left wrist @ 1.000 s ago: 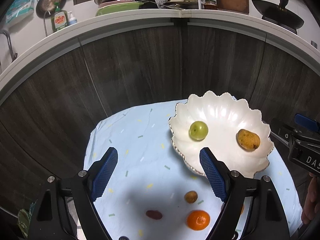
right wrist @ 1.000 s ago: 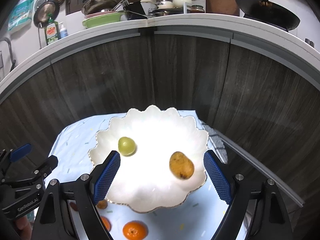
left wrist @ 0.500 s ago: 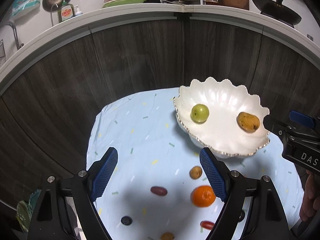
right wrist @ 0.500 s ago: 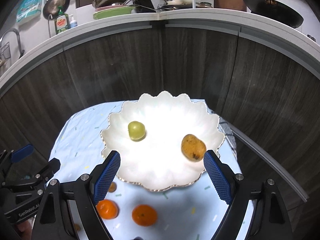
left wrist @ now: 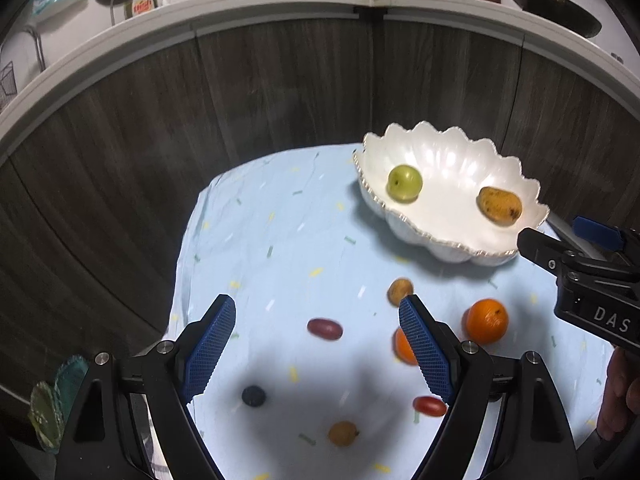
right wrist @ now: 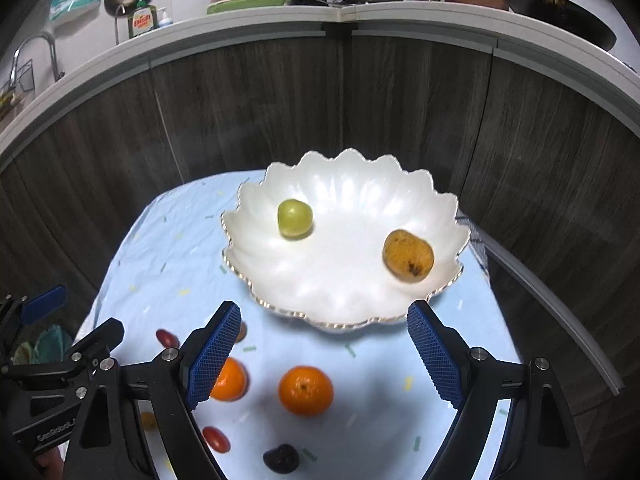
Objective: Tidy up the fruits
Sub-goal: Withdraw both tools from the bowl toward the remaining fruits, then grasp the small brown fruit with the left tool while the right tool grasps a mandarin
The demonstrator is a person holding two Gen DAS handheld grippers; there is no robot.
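Note:
A white scalloped bowl stands on a light blue cloth. It holds a green round fruit and a yellow-brown mango. Loose on the cloth lie two oranges, red grapes, a dark berry, small brown fruits and a dark fruit. My left gripper hangs open above the red grape. My right gripper is open over the orange, just short of the bowl's near rim.
A dark wood-grain cabinet front curves behind the cloth under a white counter crowded with pans and dishes. A green glass dish sits at the cloth's left. A person's hand shows at the right edge.
Both grippers have pulled back and lower, so the bowl sits farther up the views and more loose fruit shows on the cloth. Jaws stay equally wide.

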